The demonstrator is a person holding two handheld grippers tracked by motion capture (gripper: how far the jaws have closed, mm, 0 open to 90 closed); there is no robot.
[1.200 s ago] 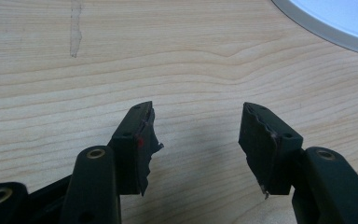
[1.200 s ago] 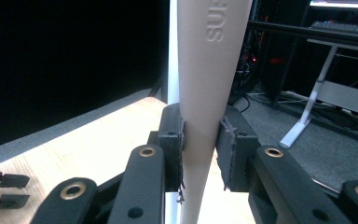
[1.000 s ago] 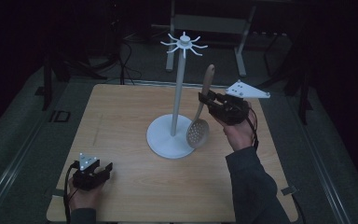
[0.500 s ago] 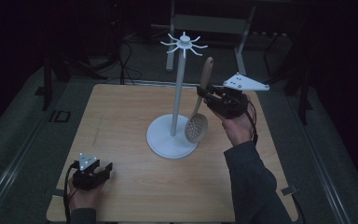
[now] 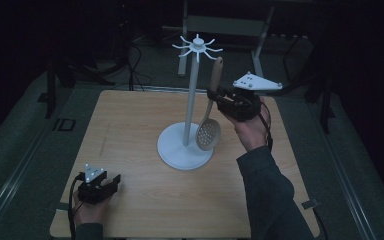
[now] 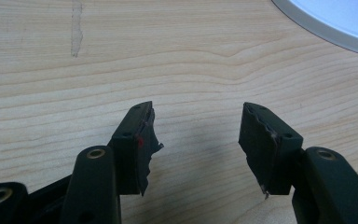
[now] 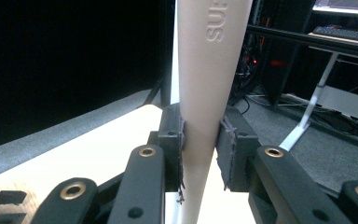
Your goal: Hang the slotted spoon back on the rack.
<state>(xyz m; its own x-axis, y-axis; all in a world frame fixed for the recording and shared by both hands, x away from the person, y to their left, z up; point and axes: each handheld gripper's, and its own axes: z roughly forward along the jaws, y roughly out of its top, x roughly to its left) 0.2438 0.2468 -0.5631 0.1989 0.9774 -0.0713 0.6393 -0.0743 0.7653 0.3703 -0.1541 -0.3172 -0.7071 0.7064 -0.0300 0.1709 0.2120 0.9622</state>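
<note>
A white hanging stand (image 5: 192,95) with a round base and a ring of hooks on top stands mid-table. Just right of its pole hangs a beige slotted spoon (image 5: 209,131), bowl down, handle up and close under the hooks. My right gripper (image 5: 213,96) is shut on the spoon's handle (image 7: 205,93); in the right gripper view the pads press both sides of it. My left gripper (image 5: 114,181) rests at the table's front left corner, open, with bare wood between its jaws (image 6: 196,135).
The wooden table (image 5: 130,130) has free room left of the stand and along its front. The stand's base (image 6: 335,18) lies ahead of the left gripper. Dark floor, cables and a metal frame (image 5: 230,25) lie beyond the far edge.
My right gripper has risen with the spoon, so the bowl hangs higher and the handle's end sits nearer the hooks. The left gripper has kept still.
</note>
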